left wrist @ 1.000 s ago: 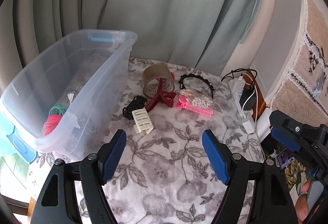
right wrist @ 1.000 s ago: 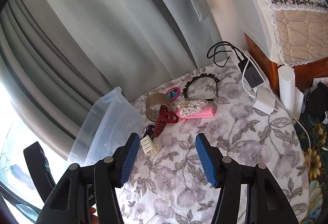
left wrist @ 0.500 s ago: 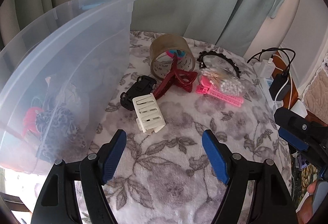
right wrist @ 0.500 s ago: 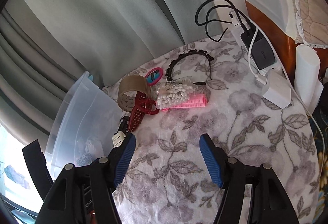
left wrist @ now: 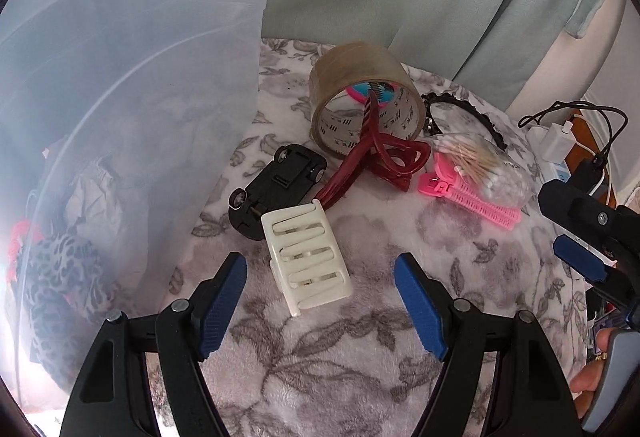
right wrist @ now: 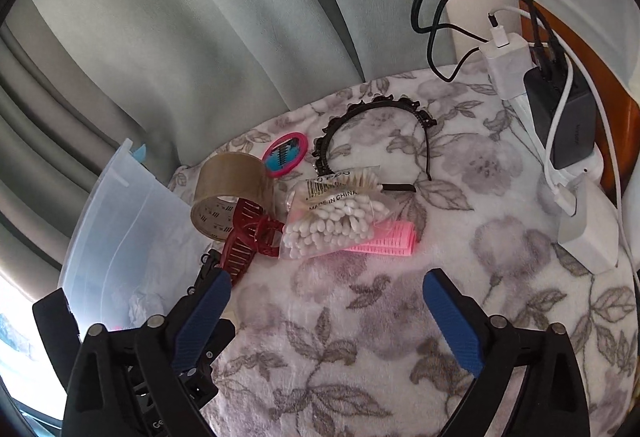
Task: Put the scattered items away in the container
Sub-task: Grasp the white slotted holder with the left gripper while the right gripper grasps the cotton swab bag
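Clip (left wrist: pixel 306 257) lies just ahead of your left gripper (left wrist: pixel 320 301), bin (left wrist: pixel 132 85) beside it | left jaws wide, empty | right gripper (right wrist: pixel 326 317) opening, empty | straddle clip squarely, then close.

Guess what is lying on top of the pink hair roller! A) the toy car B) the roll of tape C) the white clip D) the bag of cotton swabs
D: the bag of cotton swabs rests across the pink hair roller; the other things lie apart from it.
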Motion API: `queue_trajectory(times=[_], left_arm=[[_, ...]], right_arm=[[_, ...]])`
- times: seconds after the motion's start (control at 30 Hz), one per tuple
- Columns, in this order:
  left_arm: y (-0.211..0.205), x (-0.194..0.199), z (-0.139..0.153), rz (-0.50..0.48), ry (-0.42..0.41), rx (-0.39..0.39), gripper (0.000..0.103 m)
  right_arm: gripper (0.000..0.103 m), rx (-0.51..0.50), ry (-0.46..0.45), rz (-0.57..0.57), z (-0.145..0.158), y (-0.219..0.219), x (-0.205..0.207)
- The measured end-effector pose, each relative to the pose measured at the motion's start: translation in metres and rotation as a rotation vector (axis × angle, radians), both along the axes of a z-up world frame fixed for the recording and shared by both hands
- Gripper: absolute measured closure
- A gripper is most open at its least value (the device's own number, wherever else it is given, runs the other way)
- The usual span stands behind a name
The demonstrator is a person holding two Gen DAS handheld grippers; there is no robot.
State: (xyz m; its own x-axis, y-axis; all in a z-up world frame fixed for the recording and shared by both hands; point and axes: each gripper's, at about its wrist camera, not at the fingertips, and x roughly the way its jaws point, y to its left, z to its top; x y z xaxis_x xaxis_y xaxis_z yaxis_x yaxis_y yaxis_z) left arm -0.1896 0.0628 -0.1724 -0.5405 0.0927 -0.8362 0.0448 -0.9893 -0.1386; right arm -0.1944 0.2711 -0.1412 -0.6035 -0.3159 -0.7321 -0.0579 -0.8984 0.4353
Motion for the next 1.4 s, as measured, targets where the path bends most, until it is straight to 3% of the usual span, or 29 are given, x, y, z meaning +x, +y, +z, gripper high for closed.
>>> queue_trajectory(times=[0.57, 0.93, 1.27, 1.4], left_arm=[[-0.007, -0.024, -0.01, 0.032, 0.012, 0.006, 0.026], [-0.01, -0.021, -0.013, 0.065, 0.014, -0.023, 0.028], [0.0, -0.019, -0.018, 0.047, 0.0, -0.057, 0.062], [0.002, -0.019, -0.018, 0.04, 0.002, -0.064, 0.068]], right_arm=[[0.0, 0.073, -0.002, 0.046, -0.023, -0.013, -0.039], [0.004, 0.05, -0.013, 0.02, -0.025, -0.009, -0.043], [0.029, 0.063, -0.015, -0.016, -0.023, 0.0, -0.037], [0.041, 0.075, -0.017, -0.027, -0.024, 0.003, -0.036]])
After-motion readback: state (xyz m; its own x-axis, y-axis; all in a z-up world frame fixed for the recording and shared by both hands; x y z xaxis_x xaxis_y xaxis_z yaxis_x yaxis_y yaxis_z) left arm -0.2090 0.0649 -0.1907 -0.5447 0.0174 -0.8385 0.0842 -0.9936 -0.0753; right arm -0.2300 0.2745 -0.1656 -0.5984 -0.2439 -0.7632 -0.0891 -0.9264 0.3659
